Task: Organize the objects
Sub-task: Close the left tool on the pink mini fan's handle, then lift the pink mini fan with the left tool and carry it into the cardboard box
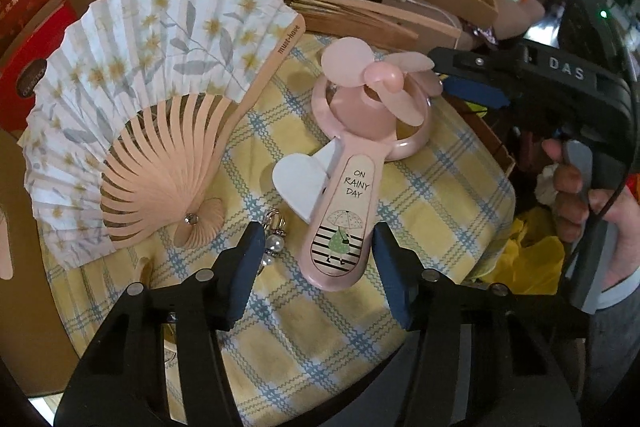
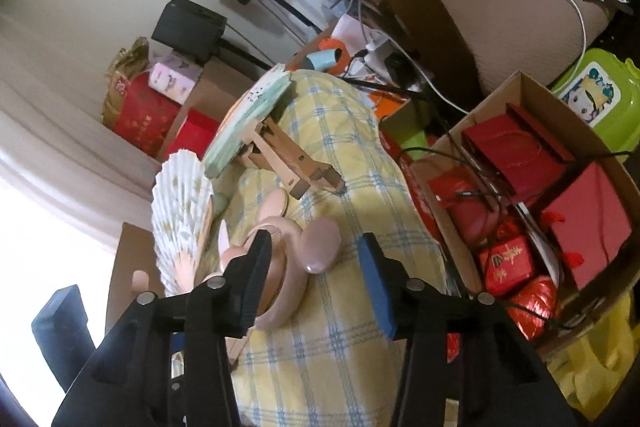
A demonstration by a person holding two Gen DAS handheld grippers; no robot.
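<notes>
A pink hand-held fan (image 1: 352,183) marked "ON RAINY DAY" lies on the yellow plaid cloth (image 1: 304,327), its handle end between the fingers of my open left gripper (image 1: 316,267). An open white paper folding fan (image 1: 132,107) with flowers lies to its left. A pearl keychain (image 1: 274,239) lies by the left finger. My right gripper (image 1: 472,83) is beside the fan's head in the left wrist view; in the right wrist view it (image 2: 316,281) is open, above the pink fan's ring (image 2: 288,267).
A closed wooden fan (image 1: 360,15) and a green one (image 2: 248,123) on a wooden stand lie at the cloth's far end. A cardboard box (image 2: 532,95) of red gift boxes stands right of the table. Red boxes (image 1: 28,63) stand to the left.
</notes>
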